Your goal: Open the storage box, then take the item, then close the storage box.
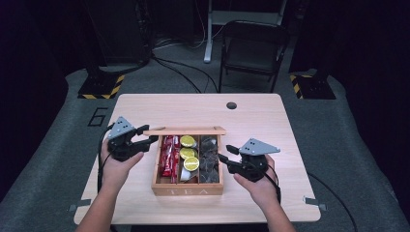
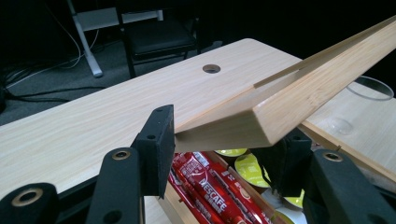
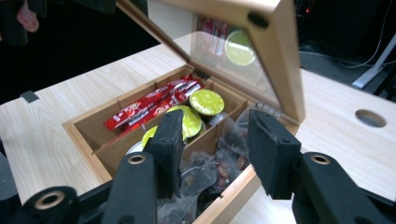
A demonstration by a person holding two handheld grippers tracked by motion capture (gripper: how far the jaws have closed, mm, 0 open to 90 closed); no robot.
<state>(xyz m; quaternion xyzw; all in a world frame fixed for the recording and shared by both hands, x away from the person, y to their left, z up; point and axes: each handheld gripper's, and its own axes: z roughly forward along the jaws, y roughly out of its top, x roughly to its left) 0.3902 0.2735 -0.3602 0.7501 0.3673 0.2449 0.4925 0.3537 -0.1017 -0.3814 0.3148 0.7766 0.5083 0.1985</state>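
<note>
- High view: a wooden tea box (image 1: pixel 187 186) is sitting near the middle of the table (image 1: pixel 145 104) with its lid (image 1: pixel 184 131) raised. Red sachets (image 1: pixel 168 155) are filling the left compartment, green-topped pods (image 1: pixel 189 152) the middle one, and dark clear-wrapped packets (image 1: pixel 209 159) the right one. The left gripper (image 1: pixel 149 139) is reaching the lid's left corner; the right gripper (image 1: pixel 223 158) is hovering at the box's right wall.
- Left gripper view: the left gripper (image 2: pixel 219 140) is standing with its jaws apart on either side of the lid's (image 2: pixel 299 88) corner; whether the pads are touching the wood I cannot tell. The red sachets (image 2: pixel 205 186) are lying below.
- Right gripper view: the right gripper (image 3: pixel 215 149) is holding its jaws apart, gripping nothing, above the packet compartment (image 3: pixel 219 163). The lid's clear pane (image 3: pixel 233 56) is reflecting the contents.
</note>
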